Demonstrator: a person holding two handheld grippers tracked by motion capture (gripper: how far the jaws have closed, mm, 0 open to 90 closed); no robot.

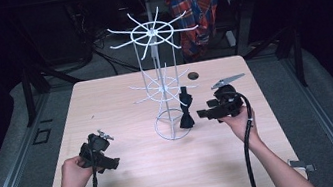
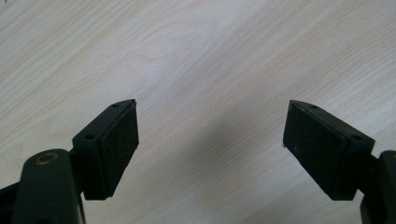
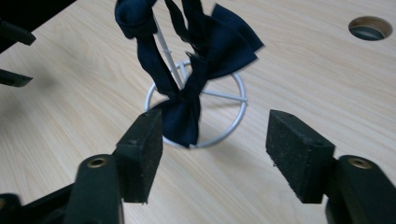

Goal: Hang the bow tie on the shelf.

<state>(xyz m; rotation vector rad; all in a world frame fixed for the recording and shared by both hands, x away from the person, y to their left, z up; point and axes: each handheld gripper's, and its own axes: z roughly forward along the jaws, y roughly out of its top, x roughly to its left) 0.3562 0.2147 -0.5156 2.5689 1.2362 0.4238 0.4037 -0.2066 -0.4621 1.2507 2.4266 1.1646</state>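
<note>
Bow tie point(image 3: 191, 74), dark navy, hangs from a lower arm of the white wire rack point(image 1: 160, 82), its end draped over the base ring just ahead of the right gripper point(image 3: 215, 149), whose jaws stand wide apart and hold nothing. Left gripper point(image 2: 210, 140) hovers over bare light-wood table point(image 2: 210, 46), jaws spread wide, empty. No label or writing can be read anywhere.

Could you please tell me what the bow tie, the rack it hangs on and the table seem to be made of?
Bow tie: dark navy cloth, matte, going by its soft folds and knot.
Rack: thin white wire, probably coated metal; smooth, even rods and rings.
Table: pale wood or wood-look laminate, since grain lines run across a smooth, flat top; I cannot tell which.
</note>
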